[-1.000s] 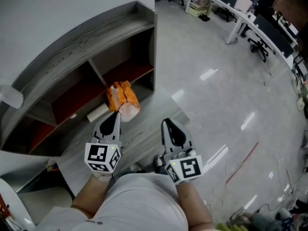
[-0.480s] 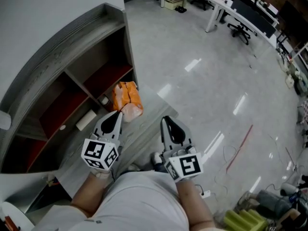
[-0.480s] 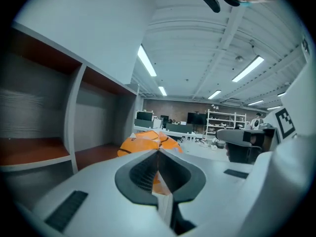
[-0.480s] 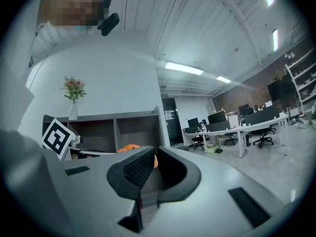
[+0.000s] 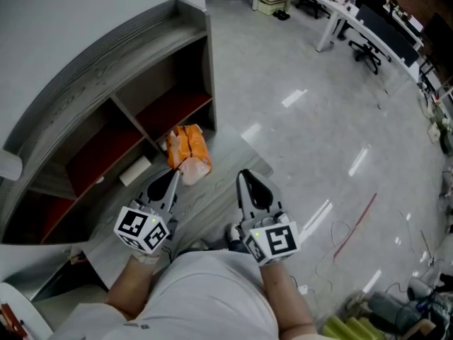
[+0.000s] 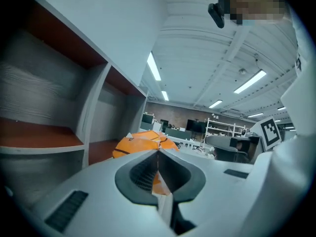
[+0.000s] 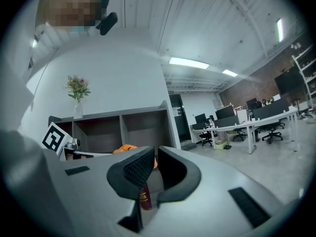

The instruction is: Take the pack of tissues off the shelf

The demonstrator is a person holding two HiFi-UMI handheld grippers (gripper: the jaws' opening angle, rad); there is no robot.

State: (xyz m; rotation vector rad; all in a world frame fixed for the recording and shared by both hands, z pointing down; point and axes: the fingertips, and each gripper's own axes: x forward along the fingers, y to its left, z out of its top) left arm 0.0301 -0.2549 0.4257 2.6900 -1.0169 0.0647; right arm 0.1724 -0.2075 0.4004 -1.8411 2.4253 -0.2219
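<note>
Head view: the orange pack of tissues (image 5: 188, 151) sits at 1 o'clock off the left tool (image 5: 175, 174), just in front of the wooden shelf (image 5: 141, 55). The right tool (image 5: 245, 178) is clenched on nothing.

Left gripper view: the jaws pinch the pack's crinkled orange film.

Right gripper view: the jaws are nearly together and empty.

The pack looks light, soft and slippery, so a wrapper fold seems the best hold.

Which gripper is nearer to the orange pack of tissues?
Left. The left gripper is shut on the pack of tissues; the right gripper is apart, right of it in the head view.
</note>
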